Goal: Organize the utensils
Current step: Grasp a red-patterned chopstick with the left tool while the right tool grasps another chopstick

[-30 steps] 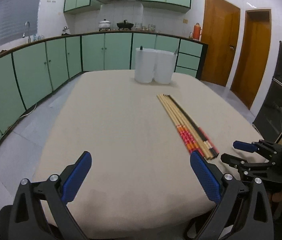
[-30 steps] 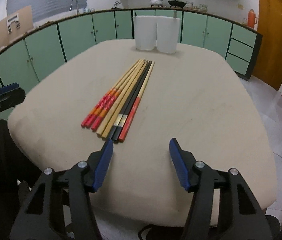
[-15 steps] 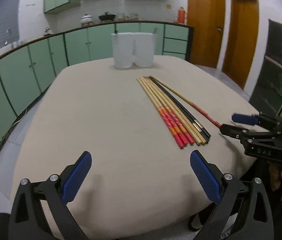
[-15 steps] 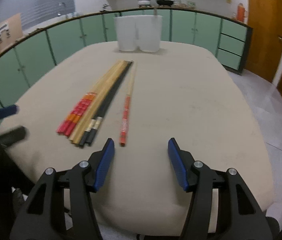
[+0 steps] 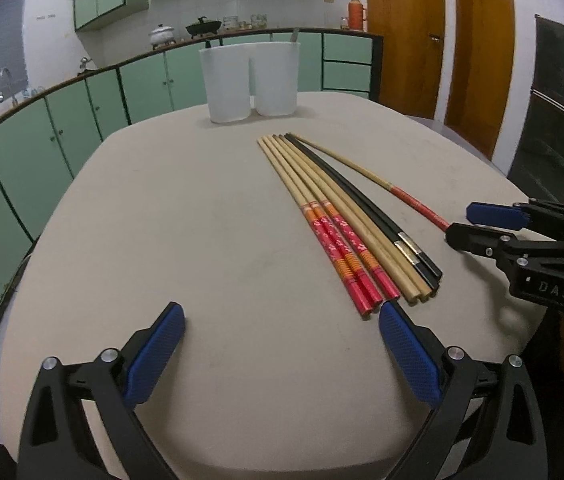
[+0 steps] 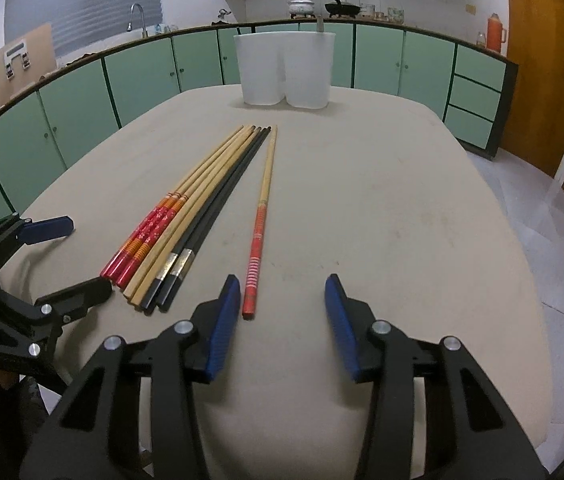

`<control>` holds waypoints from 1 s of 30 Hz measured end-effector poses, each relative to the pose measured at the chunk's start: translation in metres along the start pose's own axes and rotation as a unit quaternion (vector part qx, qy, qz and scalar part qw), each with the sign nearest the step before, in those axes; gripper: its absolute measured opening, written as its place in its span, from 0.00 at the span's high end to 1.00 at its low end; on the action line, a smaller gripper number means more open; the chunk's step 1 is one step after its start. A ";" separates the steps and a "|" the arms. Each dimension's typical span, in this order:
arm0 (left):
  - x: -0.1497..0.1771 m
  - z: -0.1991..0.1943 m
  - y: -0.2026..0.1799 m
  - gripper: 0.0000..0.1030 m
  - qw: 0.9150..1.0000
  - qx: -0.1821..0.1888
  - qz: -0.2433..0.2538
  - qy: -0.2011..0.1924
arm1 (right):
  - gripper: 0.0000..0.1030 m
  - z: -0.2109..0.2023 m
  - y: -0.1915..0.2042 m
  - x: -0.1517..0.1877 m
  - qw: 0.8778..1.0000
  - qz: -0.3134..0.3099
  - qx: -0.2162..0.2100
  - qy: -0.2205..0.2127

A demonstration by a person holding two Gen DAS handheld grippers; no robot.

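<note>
Chopsticks (image 6: 186,216) lie bundled on a beige table (image 6: 381,220), and this bundle serves as the landmark. Left of the bundle's butt ends, the left gripper (image 6: 66,260) hovers low with its fingers spread wide and nothing between them, one fingertip almost at the red handles, probably ready to steady or gather the pile. The bundle holds red-patterned, plain bamboo and black sticks side by side, tips pointing away toward a white two-compartment holder (image 6: 285,68) at the table's far end, well beyond the tips; that holder looks like the place they belong. Just right of the bundle, one red-ended chopstick (image 6: 260,224) lies apart from the rest, angled so its tip nearly meets the bundle's tips while its butt end has swung clear. Right of that butt end, the right gripper (image 6: 282,312) has its jaws closing with nothing between them yet; the butt sits just ahead of its left pad, outside the gap. Beyond the lone stick the tabletop is bare to its rounded right edge, leaving free room to lift and carry.
</note>
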State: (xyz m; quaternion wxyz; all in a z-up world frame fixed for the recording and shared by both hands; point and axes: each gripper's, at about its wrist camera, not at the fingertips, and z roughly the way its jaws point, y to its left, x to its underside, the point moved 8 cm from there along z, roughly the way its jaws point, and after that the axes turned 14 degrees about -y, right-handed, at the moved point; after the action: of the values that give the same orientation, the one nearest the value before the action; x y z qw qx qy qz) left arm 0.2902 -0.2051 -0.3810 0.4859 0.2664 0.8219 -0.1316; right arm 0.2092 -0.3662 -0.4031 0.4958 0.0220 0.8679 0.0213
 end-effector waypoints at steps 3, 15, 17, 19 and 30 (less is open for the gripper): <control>-0.001 -0.001 0.008 0.17 1.000 -0.014 -0.011 -0.002 | 0.57 0.001 0.000 -0.001 1.000 -0.001 0.003 -0.002; -0.008 0.008 0.012 0.41 1.000 -0.020 -0.016 -0.016 | 0.80 0.008 0.004 -0.004 1.000 0.003 0.020 -0.007; -0.011 0.010 0.015 0.58 0.999 -0.033 -0.021 -0.021 | 0.93 0.008 0.003 -0.005 0.999 0.008 0.036 -0.010; -0.013 0.011 0.020 0.78 0.998 -0.053 -0.024 -0.026 | 0.93 0.008 -0.002 -0.005 0.998 0.018 0.052 -0.013; -0.007 0.000 0.047 0.87 0.994 -0.091 -0.058 -0.018 | 0.91 -0.001 -0.017 -0.001 0.995 0.053 0.086 -0.017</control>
State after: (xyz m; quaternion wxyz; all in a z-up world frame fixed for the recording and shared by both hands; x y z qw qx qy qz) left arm 0.3198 -0.1684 -0.3725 0.5146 0.1707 0.8355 -0.0891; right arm 0.2086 -0.3834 -0.4031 0.5052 0.1107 0.8555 -0.0275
